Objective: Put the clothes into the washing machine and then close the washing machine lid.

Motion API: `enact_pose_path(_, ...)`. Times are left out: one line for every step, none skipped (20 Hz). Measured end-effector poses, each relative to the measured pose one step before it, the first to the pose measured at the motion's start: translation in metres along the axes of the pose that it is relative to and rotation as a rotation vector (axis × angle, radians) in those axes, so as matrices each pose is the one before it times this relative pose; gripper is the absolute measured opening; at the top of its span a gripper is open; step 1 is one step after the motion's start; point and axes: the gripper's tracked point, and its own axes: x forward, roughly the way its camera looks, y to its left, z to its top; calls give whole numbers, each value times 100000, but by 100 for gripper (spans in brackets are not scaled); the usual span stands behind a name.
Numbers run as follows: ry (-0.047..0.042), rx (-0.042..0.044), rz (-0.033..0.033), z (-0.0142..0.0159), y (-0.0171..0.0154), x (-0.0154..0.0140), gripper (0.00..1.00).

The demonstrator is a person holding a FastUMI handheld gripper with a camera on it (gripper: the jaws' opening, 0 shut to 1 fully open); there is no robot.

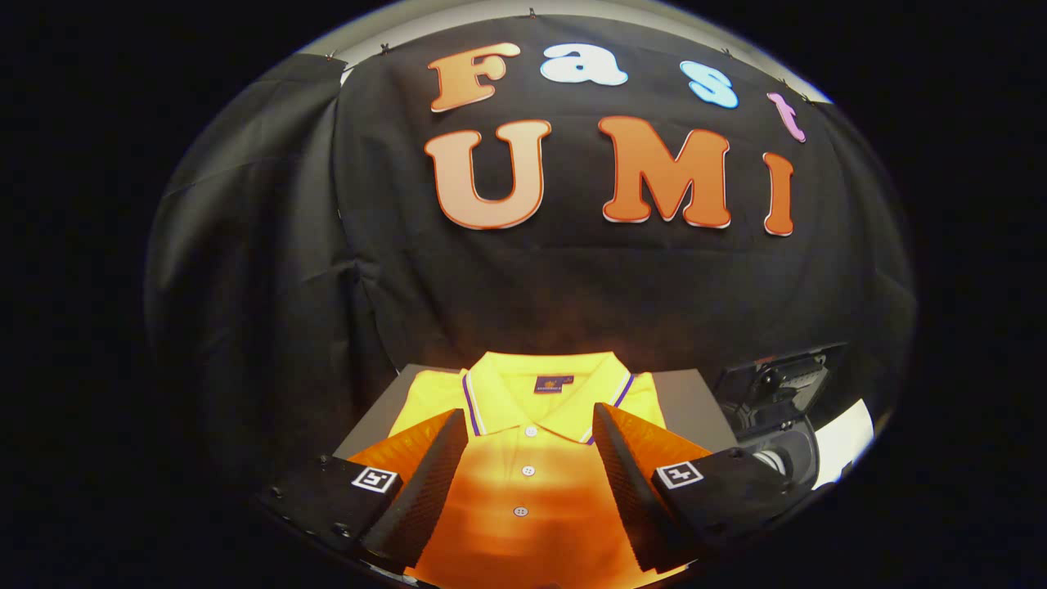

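One gripper (530, 421), fingers spread wide with nothing between the pads; each finger carries one square marker, two markers in all. Jaws hang over the shirt, not pressing on it as far as can be told.

One shirt (523, 483), a yellow polo, lies flat on a grey table (691, 401), directly ahead of the fingers at 12 o'clock and running back under them. Its collar (536, 388) sits just beyond the fingertips, trimmed with striped edging on both sides. One small dark label shows inside the neck. Three white buttons (527, 470) run in a line down the placket, all lying in the gap between the two fingers. The lower part of the shirt looks orange in the warm light.

One washing machine (777, 409), dark, stands off at about 2 o'clock from the gripper, just past the right finger and beside the table's far corner. A raised dark panel shows at its top, and a pale patch beside it; whether the lid is up cannot be told for sure.

Black cloth wall (523, 278) behind everything.
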Motion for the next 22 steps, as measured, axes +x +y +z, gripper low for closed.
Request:
enact_pose_path(3579,998,-110,-781,55,539,99)
enact_pose_path(2431,1091,-968,-692,-130,426,99)
enact_pose_path(2011,854,-506,-407,28,404,99)
enact_pose_path(2255,653,-137,-425,18,318,99)
enact_pose_path(1956,527,-427,-466,-181,310,98)
enact_pose_path(2627,528,-355,-498,-20,290,98)
enact_pose_path(2988,375,-637,-575,-86,227,97)
enact_pose_path(3347,-175,-172,-639,-35,179,97)
enact_pose_path(313,740,-80,111,82,221,98)
enact_pose_path(-47,46,-90,200,-69,84,98)
enact_pose_path(2278,-1081,-667,-503,-244,148,97)
enact_pose_path(-192,-402,-543,163,73,33,98)
enact_pose_path(1854,-2020,-145,-205,-11,289,98)
enact_pose_path(945,-1523,45,-165,56,-121,99)
enact_pose_path(130,-676,44,121,44,-60,99)
enact_pose_path(473,-81,-546,-29,63,54,99)
enact_pose_path(-313,71,-321,7,61,-150,99)
enact_pose_path(-174,138,-278,129,41,178,96)
enact_pose_path(422,268,328,-246,102,-13,93)
enact_pose_path(133,-62,926,34,262,82,91)
enact_pose_path(1050,-389,751,-53,219,-41,88)
enact_pose_path(605,-252,363,40,140,-4,83)
